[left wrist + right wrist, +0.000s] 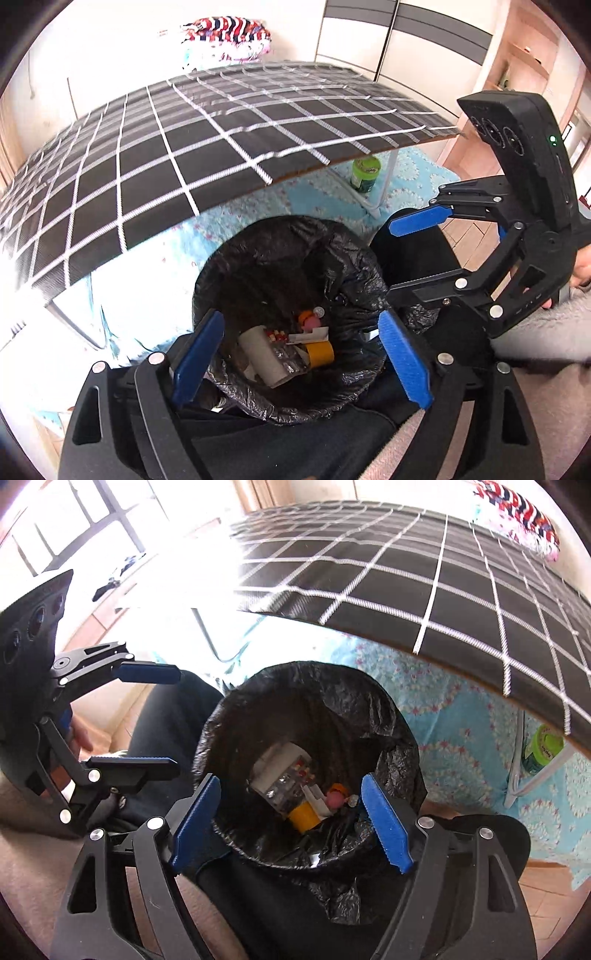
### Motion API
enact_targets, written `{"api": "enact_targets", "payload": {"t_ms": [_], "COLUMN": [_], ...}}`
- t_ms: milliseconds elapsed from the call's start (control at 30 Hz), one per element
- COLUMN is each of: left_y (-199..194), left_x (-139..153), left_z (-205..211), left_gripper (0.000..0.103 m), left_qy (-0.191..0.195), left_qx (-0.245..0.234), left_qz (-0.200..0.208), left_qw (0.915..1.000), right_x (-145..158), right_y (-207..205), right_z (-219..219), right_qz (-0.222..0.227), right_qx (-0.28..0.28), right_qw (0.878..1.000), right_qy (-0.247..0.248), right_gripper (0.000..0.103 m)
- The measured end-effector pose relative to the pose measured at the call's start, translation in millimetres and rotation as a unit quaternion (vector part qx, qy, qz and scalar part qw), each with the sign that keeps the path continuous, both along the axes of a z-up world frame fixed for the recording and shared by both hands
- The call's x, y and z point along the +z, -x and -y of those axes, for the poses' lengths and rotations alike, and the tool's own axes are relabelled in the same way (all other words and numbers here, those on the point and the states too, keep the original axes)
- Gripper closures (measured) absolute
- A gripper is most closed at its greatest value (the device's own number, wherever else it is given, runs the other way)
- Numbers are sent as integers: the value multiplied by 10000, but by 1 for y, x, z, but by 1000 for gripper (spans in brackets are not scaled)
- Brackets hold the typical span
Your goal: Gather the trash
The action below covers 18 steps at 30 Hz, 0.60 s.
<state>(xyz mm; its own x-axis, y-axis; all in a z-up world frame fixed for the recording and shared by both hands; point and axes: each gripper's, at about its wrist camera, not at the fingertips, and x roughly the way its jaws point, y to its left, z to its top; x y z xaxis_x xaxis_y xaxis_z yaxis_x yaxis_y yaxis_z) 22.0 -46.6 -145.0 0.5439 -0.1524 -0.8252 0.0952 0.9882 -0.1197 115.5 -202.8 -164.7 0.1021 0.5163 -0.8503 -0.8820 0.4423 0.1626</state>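
Trash (pixel 284 350) fills the black-lined bin (pixel 343 273) at six o'clock below the checked surface (pixel 207 147); both hand-held grippers, left (pixel 299 362) and right (pixel 291 819), hover spread and empty, best withdrawn straight upward.

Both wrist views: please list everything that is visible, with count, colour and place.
bin: one, black liner, on the floor beside the table.
trash: several pieces, white, yellow, orange, pink, inside the bin.
table: one, black with white grid, behind the bin.
green tub: one, on the floor under the table.
blue mat: one, patterned, under the table.
folded cloth: one pile, red, white, blue, beyond the table.
left gripper: one, black with blue pads, open, empty, over the bin.
right gripper: one, same colours, open, empty, over the bin.
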Motion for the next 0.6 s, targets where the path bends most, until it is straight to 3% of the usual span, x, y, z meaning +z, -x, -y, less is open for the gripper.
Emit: {"api": "enact_targets", "payload": {"t_ms": [233,600], "left_y": [11,12], "left_x": [13,11], "left_z": [-4,-2], "left_gripper": [20,20], "left_qy": [345,348], "left_qx": [-41,19], "left_qz": [94,24], "left_qw": [9994,9994], "right_x": [11,12], "right_y": [13,22], "right_z": [5,3], "right_qz": [-83,-47], "right_qx": [198,315], "right_qw": [9998,9995], "right_qy": [-33,28], "right_gripper": [22,22]}}
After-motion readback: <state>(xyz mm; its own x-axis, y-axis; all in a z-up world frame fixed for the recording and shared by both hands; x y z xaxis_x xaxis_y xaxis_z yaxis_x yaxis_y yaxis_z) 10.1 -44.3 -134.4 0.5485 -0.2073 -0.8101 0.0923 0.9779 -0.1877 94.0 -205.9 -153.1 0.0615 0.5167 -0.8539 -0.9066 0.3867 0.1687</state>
